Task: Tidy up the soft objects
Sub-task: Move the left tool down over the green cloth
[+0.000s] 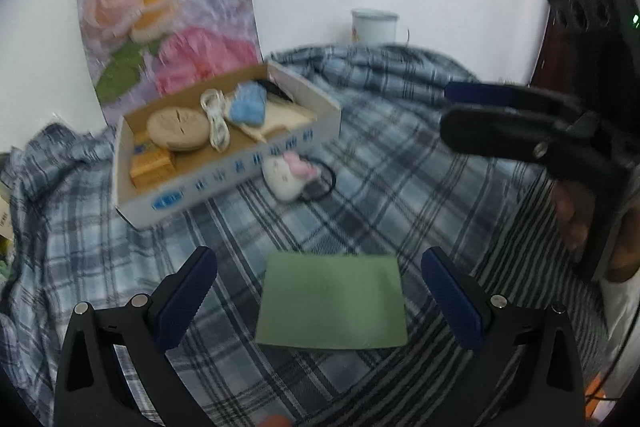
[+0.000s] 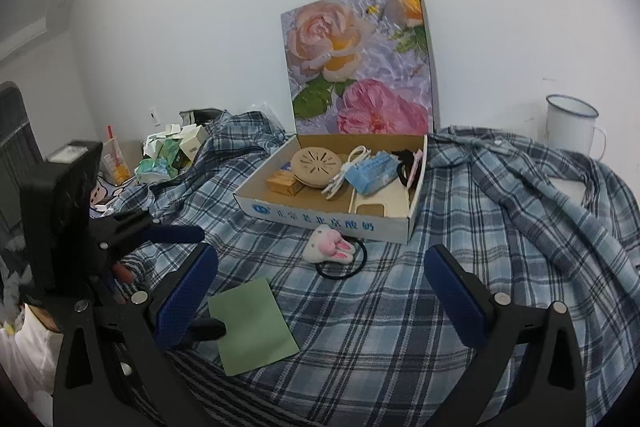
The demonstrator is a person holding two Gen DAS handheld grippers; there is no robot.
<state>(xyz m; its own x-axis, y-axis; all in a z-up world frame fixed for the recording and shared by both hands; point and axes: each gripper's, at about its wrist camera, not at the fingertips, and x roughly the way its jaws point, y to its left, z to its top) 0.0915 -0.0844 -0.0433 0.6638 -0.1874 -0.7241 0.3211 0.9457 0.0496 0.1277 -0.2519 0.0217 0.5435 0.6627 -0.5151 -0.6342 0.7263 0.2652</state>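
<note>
A shallow cardboard box (image 2: 332,217) sits on the plaid blanket (image 2: 460,307), and everything else is placed around it. Its tall lid with the printed roses (image 2: 360,67) stands upright at the back, against the white wall. Inside the box lie a round beige disc (image 2: 317,160), a white coiled cable (image 2: 346,173), a fluffy blue cloth (image 2: 374,169), a small yellow carton (image 2: 285,183) and a cream-coloured flat piece (image 2: 380,203).

Just in front of the box's printed front wall lies a small white plush bunny (image 2: 328,247) with pink ears, resting on a black hair band (image 2: 344,267). Further forward from the box, flat on the blanket, is a green square cloth (image 1: 332,301).

The left gripper (image 1: 320,303) hangs over that green cloth with its blue-padded fingers (image 1: 184,297) spread wide on either side, gripping nothing. The right gripper (image 2: 320,303) is likewise spread apart and empty, aimed at the blanket in front of the box, the bunny lying between it and the box. A white enamel mug (image 2: 570,125) stands well off to the box's right, by the wall.
</note>
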